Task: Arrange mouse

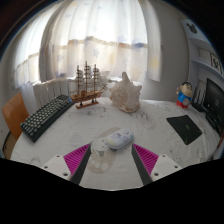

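The mouse (119, 138) lies on the worktop (150, 128) just ahead of the open claw (111, 160), in line with the gap between its fingers, so this looks like the approach, and the next move calls for advancing to straddle it before closing.

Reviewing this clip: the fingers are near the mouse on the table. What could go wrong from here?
1. The gripper is open and the white mouse lies just ahead of the fingers, slightly off-centre; closing now could nudge it rather than grasp it.
2. A small clear object sits between the fingers and could be pinched or knocked instead.
3. The model ship and keyboard stand beyond the mouse; a long push forward might strike them.
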The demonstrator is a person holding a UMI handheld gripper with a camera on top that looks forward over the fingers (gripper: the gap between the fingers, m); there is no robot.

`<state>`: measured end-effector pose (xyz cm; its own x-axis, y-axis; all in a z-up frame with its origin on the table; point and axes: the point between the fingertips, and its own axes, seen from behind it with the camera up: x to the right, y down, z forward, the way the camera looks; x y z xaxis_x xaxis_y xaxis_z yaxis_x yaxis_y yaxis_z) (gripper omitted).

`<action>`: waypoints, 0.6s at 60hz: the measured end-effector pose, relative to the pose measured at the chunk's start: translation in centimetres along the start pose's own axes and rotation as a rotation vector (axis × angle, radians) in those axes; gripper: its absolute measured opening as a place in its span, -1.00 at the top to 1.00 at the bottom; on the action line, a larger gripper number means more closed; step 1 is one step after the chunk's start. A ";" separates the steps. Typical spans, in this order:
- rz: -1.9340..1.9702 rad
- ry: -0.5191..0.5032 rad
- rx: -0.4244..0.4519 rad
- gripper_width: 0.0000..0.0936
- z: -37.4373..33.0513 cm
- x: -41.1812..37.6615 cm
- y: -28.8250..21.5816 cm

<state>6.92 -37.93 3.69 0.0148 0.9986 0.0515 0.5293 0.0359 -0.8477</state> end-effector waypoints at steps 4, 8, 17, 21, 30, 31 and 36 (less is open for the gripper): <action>-0.007 0.003 -0.010 -0.83 1.3 0.2 0.1; -0.010 -0.004 -0.015 -0.82 2.5 0.3 0.0; -0.001 -0.020 -0.059 -0.82 5.2 0.6 0.7; 0.010 -0.032 -0.078 -0.82 6.3 0.7 0.9; 0.008 -0.048 -0.085 -0.83 8.7 0.9 -0.1; 0.008 -0.051 -0.084 -0.84 8.9 0.9 -0.3; 0.004 -0.066 -0.086 -0.84 10.1 0.7 -0.9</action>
<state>-2.11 -36.89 -0.82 -0.0375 0.9992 0.0115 0.6001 0.0317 -0.7993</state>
